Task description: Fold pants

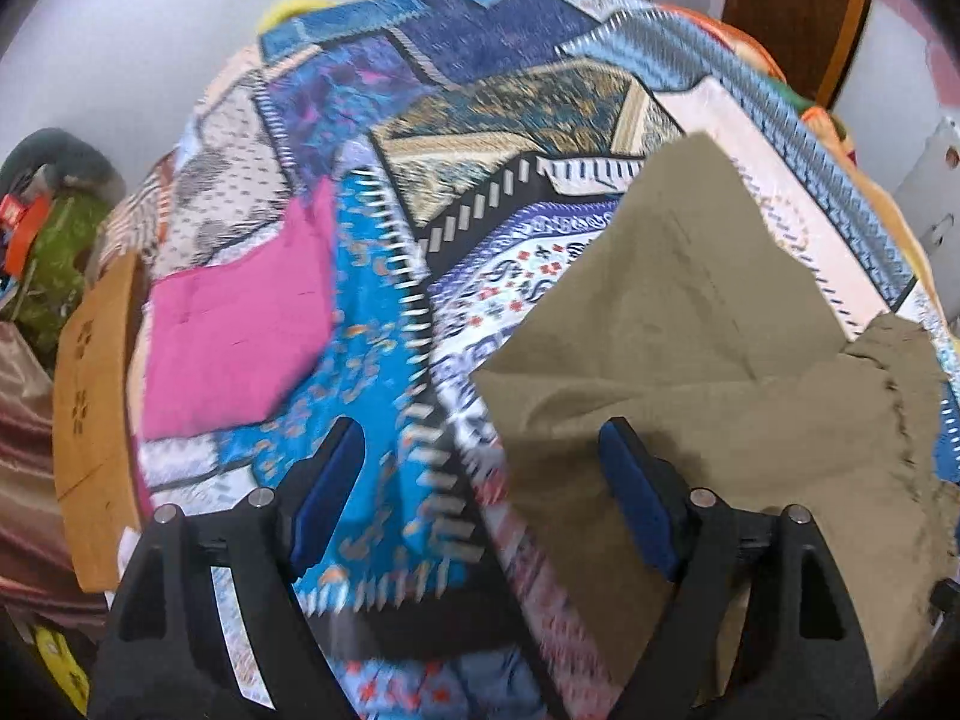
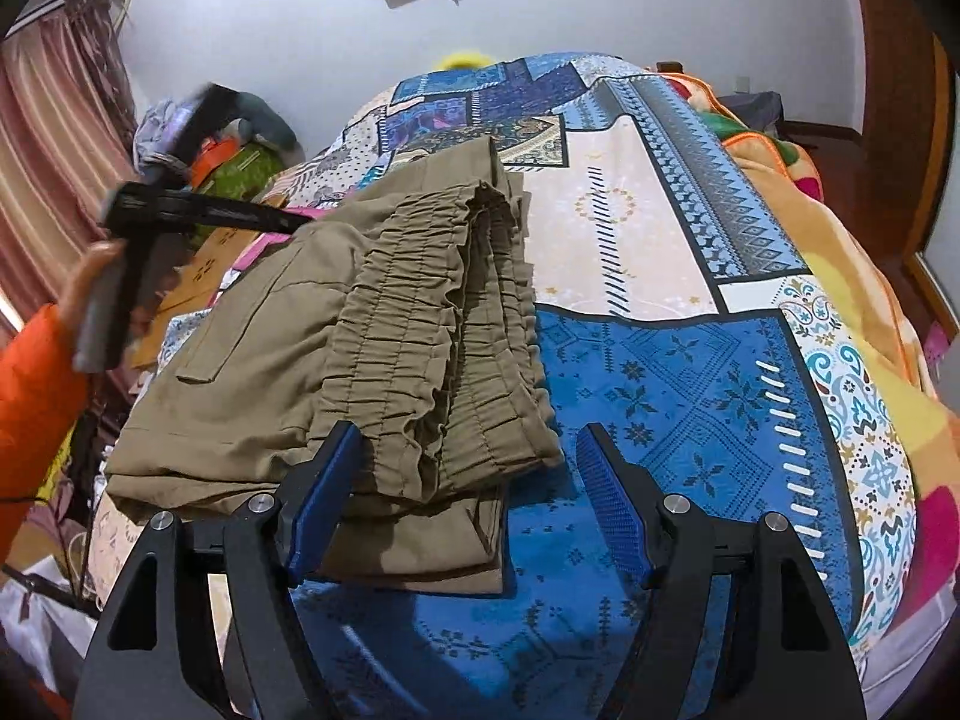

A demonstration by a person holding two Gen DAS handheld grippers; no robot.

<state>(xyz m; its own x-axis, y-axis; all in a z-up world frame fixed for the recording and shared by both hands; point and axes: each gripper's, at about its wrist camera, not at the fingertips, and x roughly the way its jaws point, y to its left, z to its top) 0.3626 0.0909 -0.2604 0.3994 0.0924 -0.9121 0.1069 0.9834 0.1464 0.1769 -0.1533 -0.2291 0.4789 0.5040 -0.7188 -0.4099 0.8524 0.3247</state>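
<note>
Olive-green pants [image 2: 336, 324] lie folded in a stack on a patterned blue bedspread [image 2: 690, 372], the gathered elastic waistband on top at the right. In the left wrist view the pants [image 1: 690, 348] fill the right side. My left gripper [image 1: 480, 450] is open above the pants' left edge and holds nothing; it also shows from the side in the right wrist view [image 2: 258, 213], at the pants' far left edge. My right gripper [image 2: 468, 450] is open just in front of the waistband's near corner, empty.
A folded pink cloth [image 1: 240, 330] lies on the bed left of the pants. A brown cardboard box [image 1: 96, 408] and clutter stand at the bed's left edge. An orange blanket [image 2: 798, 168] is heaped at the far right. A striped curtain [image 2: 42, 180] hangs at left.
</note>
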